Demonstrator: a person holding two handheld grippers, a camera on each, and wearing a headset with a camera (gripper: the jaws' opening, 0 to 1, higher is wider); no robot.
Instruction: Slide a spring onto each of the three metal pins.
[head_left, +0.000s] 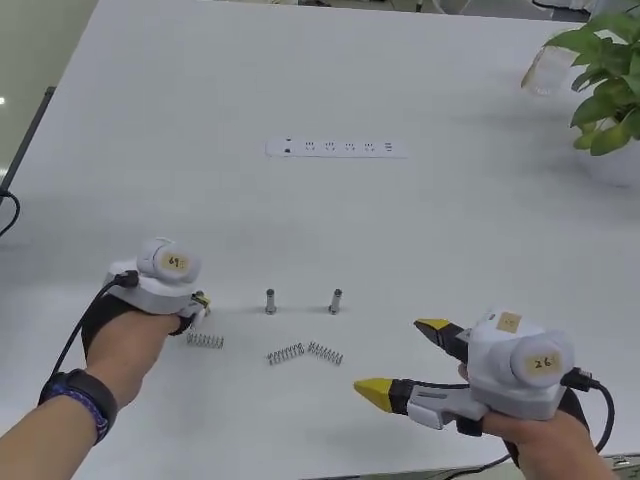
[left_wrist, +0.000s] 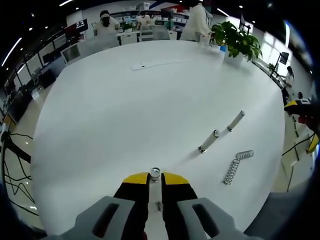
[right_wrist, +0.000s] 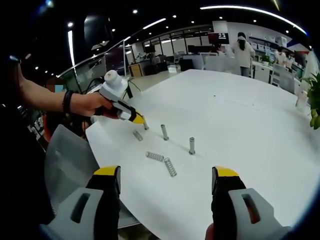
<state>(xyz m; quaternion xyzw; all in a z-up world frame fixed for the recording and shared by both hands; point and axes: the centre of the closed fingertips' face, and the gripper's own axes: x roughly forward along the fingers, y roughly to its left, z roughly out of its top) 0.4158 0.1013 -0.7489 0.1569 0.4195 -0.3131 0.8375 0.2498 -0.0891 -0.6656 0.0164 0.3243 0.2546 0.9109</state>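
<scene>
1. Jaws of the left gripper (left_wrist: 155, 181) are drawn in to a narrow slit, and the top of the first pin (left_wrist: 155, 173) is caught between the yellow tips. The pin is stood upright on the white table (head_left: 300, 80).
2. Jaws of the right gripper (head_left: 402, 358) are spread wide, and nothing is held between them. That gripper is carried well to the person's side of the power strip (head_left: 335, 148), past the strip's right end.
3. All three pins are set upright in a row, well nearer the person than the power strip. The first pin is placed out past the strip's left end. The second pin (head_left: 270, 300) is roughly in line with that left end, and the third pin (head_left: 335, 300) with the strip's middle. The second and third pins are seen bare.
4. Three springs are laid flat on the table, even farther from the power strip than the row of pins. The first spring (head_left: 204, 340) is found just beside the left gripper. The second spring (head_left: 285, 353) and the third spring (head_left: 325, 352) are angled into a shallow V; whether their near ends touch cannot be told.
5. A potted plant (head_left: 605, 80) is seen beyond the power strip's right end, at the table's far corner.
</scene>
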